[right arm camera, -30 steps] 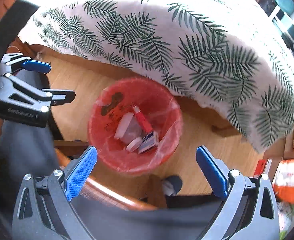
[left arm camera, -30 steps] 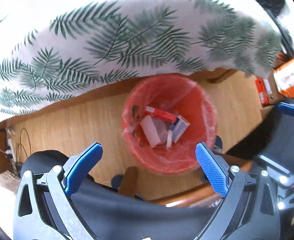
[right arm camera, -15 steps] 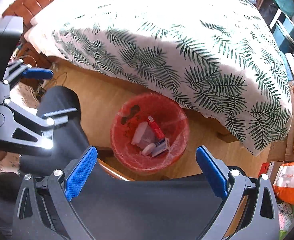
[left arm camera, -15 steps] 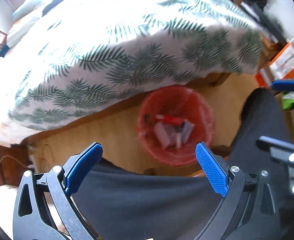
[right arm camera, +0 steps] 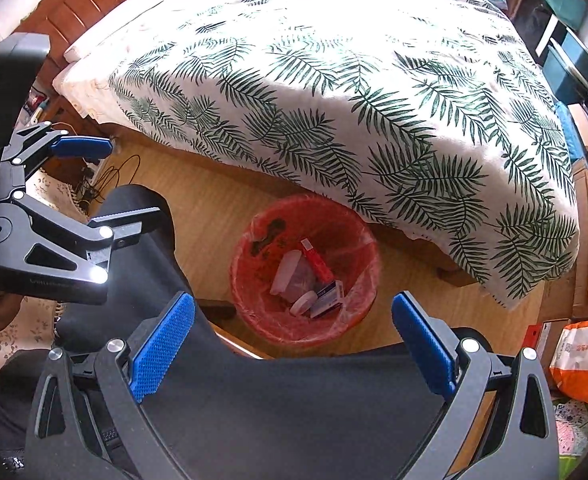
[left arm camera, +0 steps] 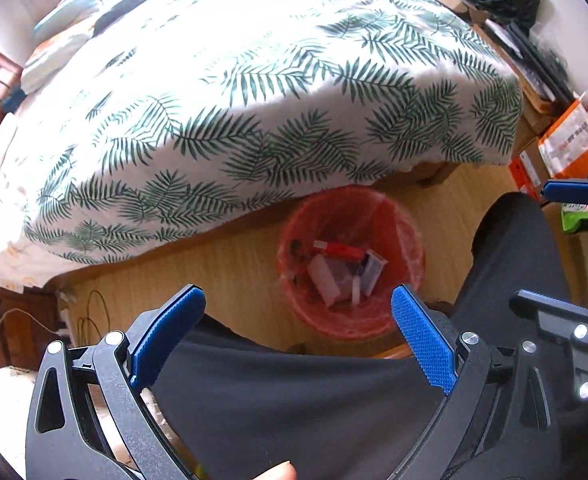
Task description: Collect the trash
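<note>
Bin [right arm camera: 254,248] sits below and ahead of both your grippers, on the wooden floor [right arm camera: 214,208] just beside the long edge of the bed [right arm camera: 334,80], its far rim tucked under the leaf-print overhang. Your left gripper [left arm camera: 298,332] and right gripper [right arm camera: 290,332] both hang above your lap with jaws spread wide and nothing between them. The trash already lies inside the liner: a red box [right arm camera: 317,261] with its long axis running from the bed side towards you, a white tub [right arm camera: 286,276], a round lid [right arm camera: 303,304] and a blue-and-white carton [right arm camera: 328,298]. Neither hand looks clearly nearer; the bin is roughly central to both.
</note>
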The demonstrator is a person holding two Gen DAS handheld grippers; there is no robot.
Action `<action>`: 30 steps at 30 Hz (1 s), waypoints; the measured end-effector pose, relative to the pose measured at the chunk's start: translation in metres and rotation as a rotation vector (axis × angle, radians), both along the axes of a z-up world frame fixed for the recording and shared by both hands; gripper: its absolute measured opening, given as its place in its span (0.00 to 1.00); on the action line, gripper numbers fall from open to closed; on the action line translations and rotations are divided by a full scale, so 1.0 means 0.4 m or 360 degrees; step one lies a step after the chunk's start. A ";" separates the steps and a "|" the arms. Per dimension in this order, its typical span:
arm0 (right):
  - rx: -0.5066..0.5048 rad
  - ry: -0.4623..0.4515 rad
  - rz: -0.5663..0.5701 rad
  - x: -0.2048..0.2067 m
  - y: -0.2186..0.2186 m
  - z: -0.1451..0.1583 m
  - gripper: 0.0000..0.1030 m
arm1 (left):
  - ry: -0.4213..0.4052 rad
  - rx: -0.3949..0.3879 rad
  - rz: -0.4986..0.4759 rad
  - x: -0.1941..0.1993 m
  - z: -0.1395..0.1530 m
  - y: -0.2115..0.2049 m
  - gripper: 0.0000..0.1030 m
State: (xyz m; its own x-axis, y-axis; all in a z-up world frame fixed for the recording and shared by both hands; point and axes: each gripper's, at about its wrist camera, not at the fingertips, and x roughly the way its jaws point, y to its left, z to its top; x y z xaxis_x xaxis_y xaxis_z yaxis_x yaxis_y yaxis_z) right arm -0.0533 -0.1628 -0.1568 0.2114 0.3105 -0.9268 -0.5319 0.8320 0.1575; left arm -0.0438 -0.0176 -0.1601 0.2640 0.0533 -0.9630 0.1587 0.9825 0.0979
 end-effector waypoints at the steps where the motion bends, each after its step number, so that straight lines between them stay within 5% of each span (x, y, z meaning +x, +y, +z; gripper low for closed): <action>1: 0.0006 0.0004 0.0000 0.000 0.000 -0.001 0.95 | 0.0003 0.0006 0.0003 0.001 -0.002 0.003 0.94; 30: -0.0043 0.0013 -0.0045 0.010 -0.012 -0.030 0.95 | 0.0098 0.0061 -0.0026 -0.001 -0.040 -0.006 0.94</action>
